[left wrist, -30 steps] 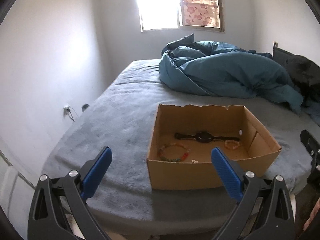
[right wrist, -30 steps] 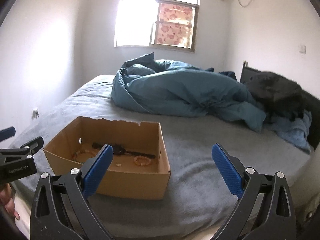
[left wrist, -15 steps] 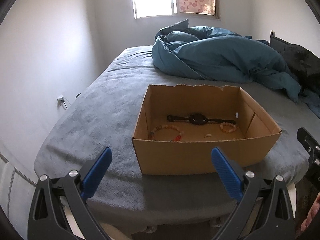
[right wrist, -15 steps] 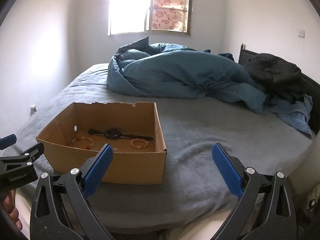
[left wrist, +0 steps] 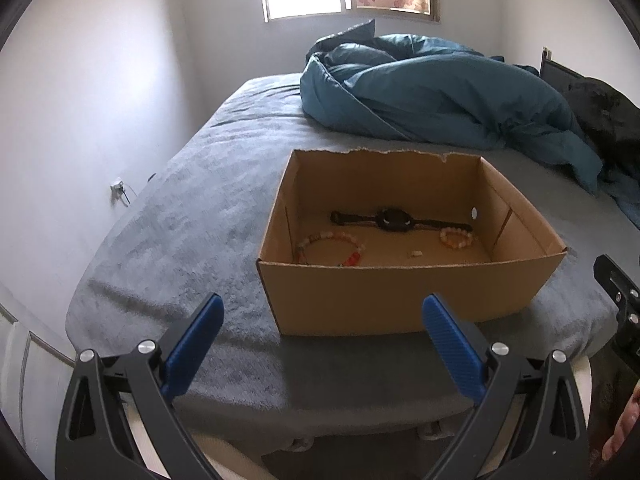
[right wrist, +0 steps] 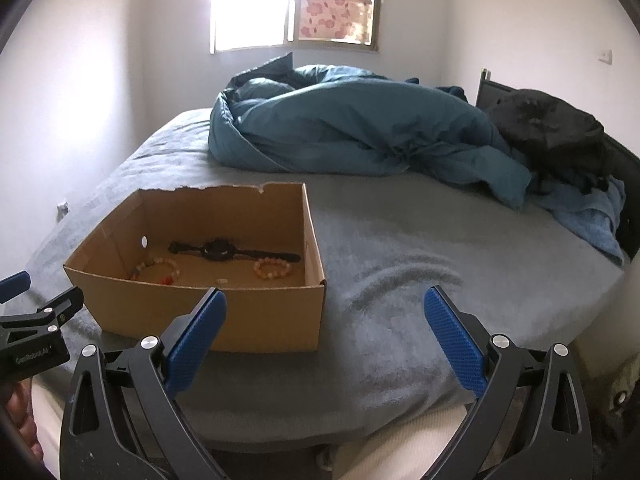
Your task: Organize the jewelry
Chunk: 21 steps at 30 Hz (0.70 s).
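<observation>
Near the front edge of the bed (left wrist: 180, 208), in the left wrist view, the cardboard box (left wrist: 400, 300) now fills more of the frame than a second ago, so the left gripper (left wrist: 320, 344) has closed in on it; judging by that, the reach into the box is about to begin. Its jaws stand wide and hold nothing. Inside, a black watch (left wrist: 394, 219) lies flat, its long axis running parallel to the box's back wall, strap ends pointing left and right. A bead bracelet (left wrist: 332, 246) lies in the near left corner, a smaller bracelet (left wrist: 456, 238) toward the right wall.

In the right wrist view, the right gripper (right wrist: 324, 326) also hangs wide and empty, nearer the box's right front corner than before.
</observation>
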Each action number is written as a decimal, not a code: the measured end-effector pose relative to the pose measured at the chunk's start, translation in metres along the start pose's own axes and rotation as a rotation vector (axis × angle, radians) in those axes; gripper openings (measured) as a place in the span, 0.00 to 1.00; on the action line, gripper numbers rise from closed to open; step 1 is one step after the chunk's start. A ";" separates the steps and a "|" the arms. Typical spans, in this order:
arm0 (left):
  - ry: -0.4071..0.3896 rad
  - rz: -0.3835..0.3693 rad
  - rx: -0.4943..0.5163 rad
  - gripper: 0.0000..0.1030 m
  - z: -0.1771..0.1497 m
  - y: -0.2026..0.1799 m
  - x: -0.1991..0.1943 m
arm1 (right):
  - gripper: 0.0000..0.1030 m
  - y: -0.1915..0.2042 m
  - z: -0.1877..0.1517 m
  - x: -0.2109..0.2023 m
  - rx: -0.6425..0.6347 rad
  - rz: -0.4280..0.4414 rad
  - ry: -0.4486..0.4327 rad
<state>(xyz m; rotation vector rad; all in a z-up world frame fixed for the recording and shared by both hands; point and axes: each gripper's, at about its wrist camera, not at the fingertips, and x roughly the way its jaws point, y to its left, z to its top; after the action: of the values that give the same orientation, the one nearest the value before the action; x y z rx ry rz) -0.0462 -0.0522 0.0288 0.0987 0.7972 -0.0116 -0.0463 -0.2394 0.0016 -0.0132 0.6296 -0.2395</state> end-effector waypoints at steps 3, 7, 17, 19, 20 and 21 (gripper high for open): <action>0.025 -0.005 -0.001 0.95 0.002 0.000 0.002 | 0.92 0.000 0.001 0.001 0.005 0.002 0.021; 0.049 0.001 0.003 0.95 0.007 0.002 0.002 | 0.92 -0.002 0.005 0.002 0.021 0.014 0.053; 0.087 0.003 -0.003 0.95 0.019 0.004 -0.001 | 0.92 -0.001 0.014 0.006 0.025 0.028 0.115; 0.088 0.005 -0.003 0.95 0.020 0.005 -0.001 | 0.92 -0.001 0.015 0.007 0.027 0.030 0.128; 0.087 0.005 -0.003 0.95 0.020 0.006 -0.002 | 0.92 0.000 0.015 0.008 0.028 0.032 0.134; 0.086 0.007 -0.005 0.95 0.020 0.006 -0.002 | 0.92 0.000 0.015 0.008 0.029 0.032 0.138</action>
<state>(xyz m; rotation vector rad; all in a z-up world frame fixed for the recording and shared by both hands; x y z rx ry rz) -0.0328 -0.0480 0.0447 0.0974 0.8826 0.0009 -0.0306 -0.2419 0.0091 0.0418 0.7634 -0.2195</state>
